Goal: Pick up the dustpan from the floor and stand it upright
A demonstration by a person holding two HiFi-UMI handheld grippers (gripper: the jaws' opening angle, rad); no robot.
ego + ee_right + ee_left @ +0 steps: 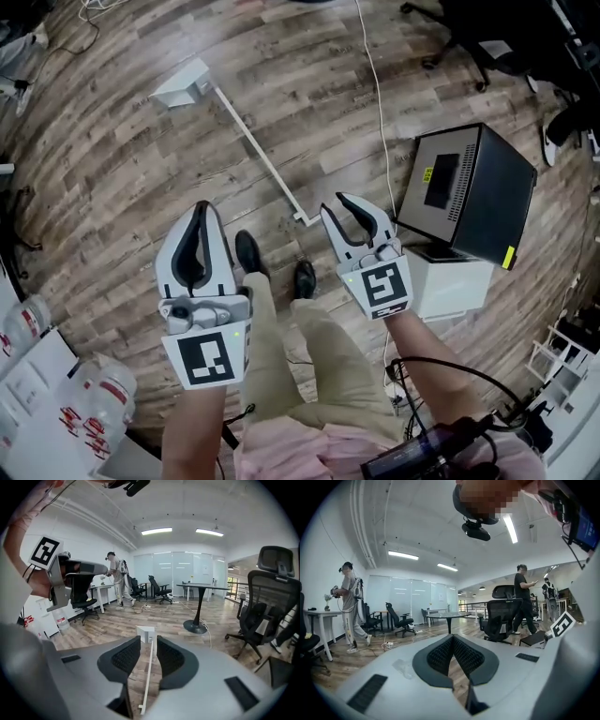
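Ahead, the dustpan (183,89) lies flat beyond the right gripper (333,202), fingers (171,660) parted.

Rt gripper view: your dustpan's (146,633) pan sits partly behind the pads of the right gripper (148,643). Only its top corner & the handle show thru the gap. Head view: yellow label (427,173) on the black box (487,197) is too small to read. White box (455,286) under it is mostly covered. Bottles (103,389) at bottom-left are cut by the edge. Shoes (247,255): heels hidden by your trouser legs.
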